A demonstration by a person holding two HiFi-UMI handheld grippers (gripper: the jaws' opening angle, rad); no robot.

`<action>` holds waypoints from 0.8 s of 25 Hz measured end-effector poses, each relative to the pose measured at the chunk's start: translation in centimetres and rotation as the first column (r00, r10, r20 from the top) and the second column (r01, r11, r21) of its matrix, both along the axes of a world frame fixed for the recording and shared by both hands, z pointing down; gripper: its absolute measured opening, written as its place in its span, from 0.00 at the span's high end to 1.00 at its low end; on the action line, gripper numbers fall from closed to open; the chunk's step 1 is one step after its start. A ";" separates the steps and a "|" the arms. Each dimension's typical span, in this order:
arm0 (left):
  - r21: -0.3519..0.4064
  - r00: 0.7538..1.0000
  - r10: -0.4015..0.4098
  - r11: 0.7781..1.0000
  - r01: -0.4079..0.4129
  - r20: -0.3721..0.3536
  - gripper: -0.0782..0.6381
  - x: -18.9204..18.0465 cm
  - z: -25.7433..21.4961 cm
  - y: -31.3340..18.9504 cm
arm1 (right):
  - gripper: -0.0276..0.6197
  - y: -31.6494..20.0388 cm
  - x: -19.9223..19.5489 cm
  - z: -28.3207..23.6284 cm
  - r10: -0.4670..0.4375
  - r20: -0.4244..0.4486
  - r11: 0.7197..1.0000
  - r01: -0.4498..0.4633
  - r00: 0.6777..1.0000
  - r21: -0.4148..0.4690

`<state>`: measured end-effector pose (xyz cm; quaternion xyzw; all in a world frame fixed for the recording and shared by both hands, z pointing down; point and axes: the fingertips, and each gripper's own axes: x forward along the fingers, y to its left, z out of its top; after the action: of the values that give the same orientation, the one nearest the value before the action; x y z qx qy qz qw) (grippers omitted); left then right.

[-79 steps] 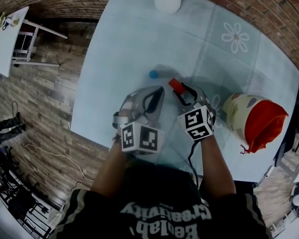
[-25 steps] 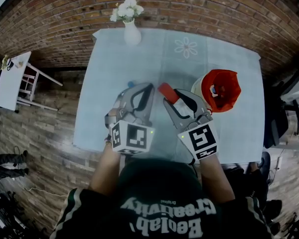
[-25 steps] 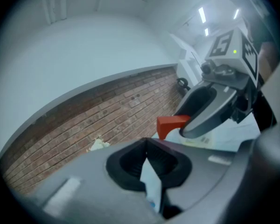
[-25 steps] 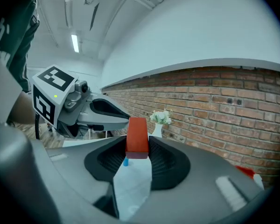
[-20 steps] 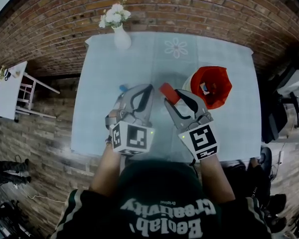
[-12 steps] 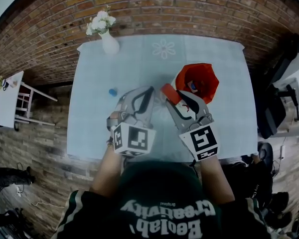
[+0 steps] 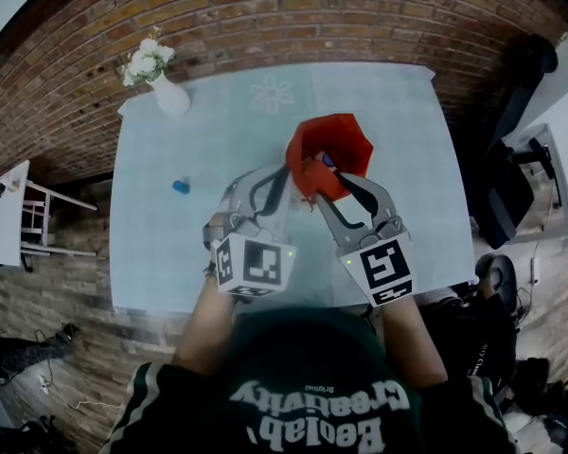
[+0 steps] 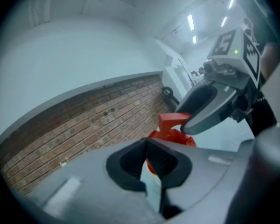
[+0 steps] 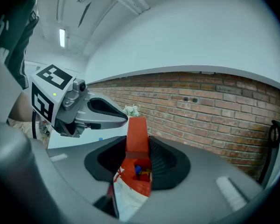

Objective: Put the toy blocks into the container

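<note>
right hand-held gripper [image 9: 137,146] pinches block [image 9: 136,129] by flat sides over container [image 7: 355,145], frame centre; looks light, stiff, slick; left hand-held gripper [image 8: 146,148] pressed together, empty.

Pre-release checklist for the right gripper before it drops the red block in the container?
1. Grip: ok. The right gripper is shut on the red block.
2. Block over the opening: cannot tell. The head view puts it at the near rim of the container.
3. Container mouth open: ok. Other blocks show inside.
4. Left gripper out of the way: ok. Its jaws are shut and empty, beside the right one.
5. All blocks collected: not ok. A blue block lies on the table.
</note>
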<state>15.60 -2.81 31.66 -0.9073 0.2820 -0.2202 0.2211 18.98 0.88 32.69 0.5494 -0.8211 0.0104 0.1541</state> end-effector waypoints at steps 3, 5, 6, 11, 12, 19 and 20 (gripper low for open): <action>-0.009 1.000 0.011 1.000 -0.011 0.001 0.89 1.9 0.4 0.3 | 0.72 0.4 1.6 0.6 0.004 -0.004 1.000 -0.004 1.000 -0.011; -0.011 1.000 0.014 1.000 -0.014 0.005 0.89 2.8 0.6 0.4 | 0.72 0.5 2.3 0.8 -0.001 -0.005 1.000 0.001 1.000 -0.012; -0.012 1.000 0.014 1.000 -0.014 0.009 0.89 3.1 0.8 0.4 | 0.72 0.5 2.6 0.9 -0.004 -0.004 1.000 0.004 1.000 -0.012; -0.021 1.000 0.015 1.000 -0.014 0.026 0.89 4.4 1.5 0.4 | 0.72 0.3 3.6 1.3 -0.016 0.004 1.000 0.016 1.000 -0.016; -0.023 0.999 0.013 1.000 -0.013 0.029 0.89 4.5 1.6 0.3 | 0.72 0.2 3.7 1.4 -0.017 0.005 1.000 0.017 1.000 -0.017; -0.034 0.998 0.015 0.999 -0.013 0.053 0.89 5.0 2.6 -0.5 | 0.72 -1.2 4.6 2.7 -0.010 -0.006 0.999 0.010 1.000 -0.045; -0.035 0.998 0.016 0.999 -0.014 0.057 0.89 5.1 2.6 -0.7 | 0.72 -1.5 4.7 2.7 -0.011 -0.004 0.999 0.011 1.000 -0.046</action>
<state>20.69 -3.51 34.28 -0.9064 0.2648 -0.2493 0.2150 23.66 -0.66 35.42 0.5411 -0.8234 0.0272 0.1688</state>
